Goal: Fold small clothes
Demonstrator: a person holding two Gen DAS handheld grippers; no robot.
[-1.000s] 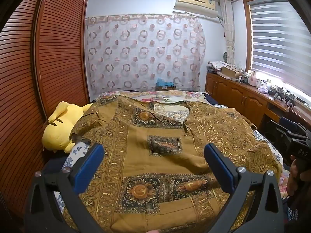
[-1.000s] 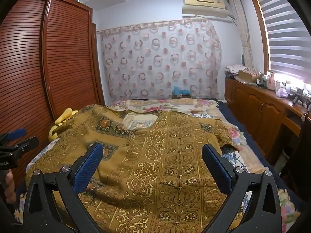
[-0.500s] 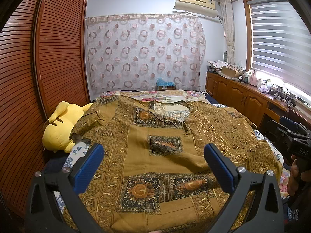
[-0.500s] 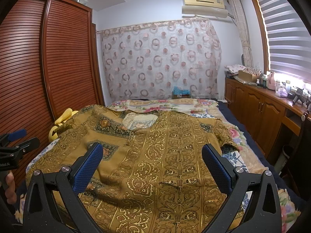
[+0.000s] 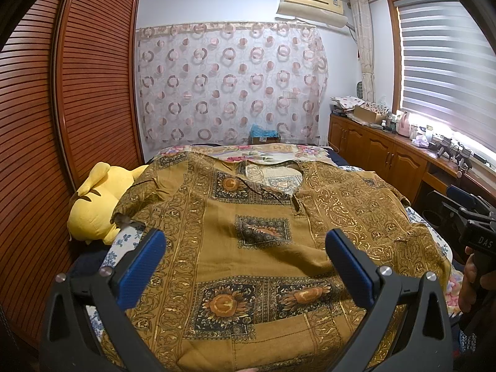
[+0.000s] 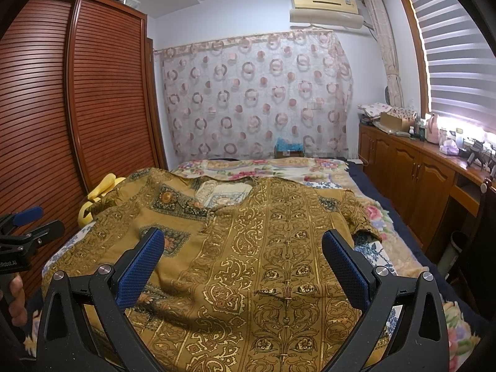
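A mustard-gold patterned shirt (image 5: pixel 260 241) lies spread flat, front up, on the bed, collar at the far end; it also shows in the right wrist view (image 6: pixel 279 248). My left gripper (image 5: pixel 243 248) is open and empty, held above the shirt's near left half. My right gripper (image 6: pixel 241 248) is open and empty, held above the shirt's near right half. The right gripper also shows at the right edge of the left wrist view (image 5: pixel 471 217). The left gripper also shows at the left edge of the right wrist view (image 6: pixel 24 232).
A floral bedspread (image 5: pixel 260 152) covers the bed under the shirt. A yellow plush toy (image 5: pixel 96 204) lies at the bed's left side by the slatted wardrobe (image 5: pixel 77 93). A wooden cabinet (image 6: pixel 418 167) with clutter runs along the right wall under the window.
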